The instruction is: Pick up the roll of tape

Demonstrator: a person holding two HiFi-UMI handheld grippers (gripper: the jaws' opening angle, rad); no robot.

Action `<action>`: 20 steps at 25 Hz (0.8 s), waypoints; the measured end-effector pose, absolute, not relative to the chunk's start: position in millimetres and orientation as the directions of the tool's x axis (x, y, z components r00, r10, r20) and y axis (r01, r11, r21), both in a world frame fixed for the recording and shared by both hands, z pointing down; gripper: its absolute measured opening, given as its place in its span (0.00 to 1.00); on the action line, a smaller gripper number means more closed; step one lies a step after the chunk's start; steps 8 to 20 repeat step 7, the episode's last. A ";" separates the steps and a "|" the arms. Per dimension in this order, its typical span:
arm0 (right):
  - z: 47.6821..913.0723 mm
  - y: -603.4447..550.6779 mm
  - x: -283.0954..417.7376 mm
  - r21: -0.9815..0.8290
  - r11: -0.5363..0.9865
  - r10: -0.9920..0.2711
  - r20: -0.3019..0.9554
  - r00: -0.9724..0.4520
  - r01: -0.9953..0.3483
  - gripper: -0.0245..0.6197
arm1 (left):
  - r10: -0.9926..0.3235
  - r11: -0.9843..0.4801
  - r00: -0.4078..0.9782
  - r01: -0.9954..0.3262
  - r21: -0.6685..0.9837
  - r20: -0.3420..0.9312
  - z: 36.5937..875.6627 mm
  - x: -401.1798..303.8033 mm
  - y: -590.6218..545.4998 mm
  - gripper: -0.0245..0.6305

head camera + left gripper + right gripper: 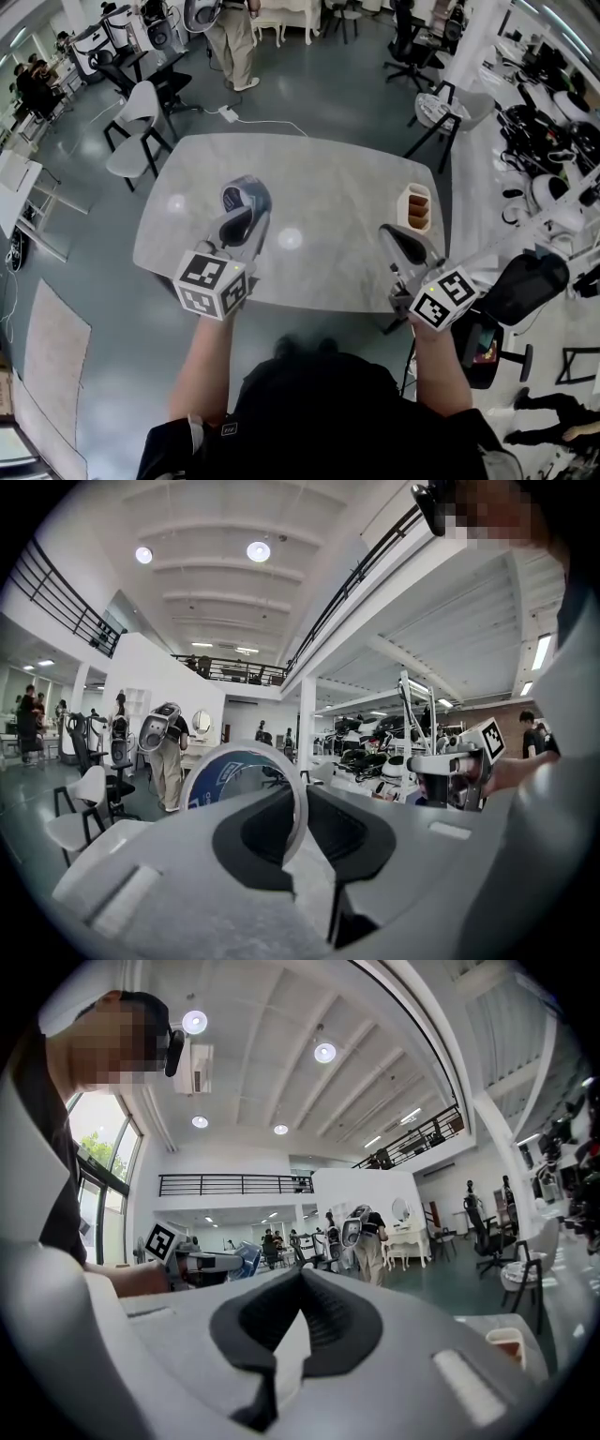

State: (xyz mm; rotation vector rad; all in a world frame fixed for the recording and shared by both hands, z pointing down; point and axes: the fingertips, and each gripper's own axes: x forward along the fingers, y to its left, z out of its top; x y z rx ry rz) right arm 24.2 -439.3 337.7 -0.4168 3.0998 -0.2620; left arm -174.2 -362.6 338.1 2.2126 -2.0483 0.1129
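Left tool [246, 217] [305, 794] is clamping the roll of tape [242, 195] [225, 775], its jaws closing narrowly on the ring's wall, one pad inside the ring and one outside. The roll is standing on edge in this grip, with its blue printed core facing toward the table's left edge, and it is hanging over the left half of the table [328, 187], between the centre and the near left corner; its lower rim is lying hidden behind the jaws, so contact with the surface cannot be judged. Right tool [398, 239] [300, 1274] is holding nothing: its jaw tips are meeting, with only the pale table surface showing behind the pads. It is hovering over the near right corner of the table, well apart from the left tool. Each tool is carrying its marker cube, the left one [214, 283] and the right one [444, 297], both sitting just past the table's near edge, over the person's hands. A small container [416, 207] with brown contents is resting close to the table's right edge, just beyond the right tool. A white chair [136, 112] is standing off the far left corner, and a person [234, 42] is standing beyond the far edge.
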 end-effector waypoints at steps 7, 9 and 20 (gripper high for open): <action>345.6 -434.3 16.7 -0.168 0.952 -0.255 0.028 -0.967 -0.256 0.04 | -0.984 -0.075 0.082 -0.996 0.047 0.160 350.4 -179.3 -358.7 0.12; 345.6 -434.3 16.7 -0.168 0.952 -0.255 0.028 -0.967 -0.256 0.04 | -0.984 -0.075 0.082 -0.996 0.047 0.160 350.4 -179.3 -358.7 0.12; 345.6 -434.3 16.7 -0.168 0.952 -0.255 0.028 -0.967 -0.256 0.04 | -0.984 -0.075 0.082 -0.996 0.047 0.160 350.4 -179.3 -358.7 0.12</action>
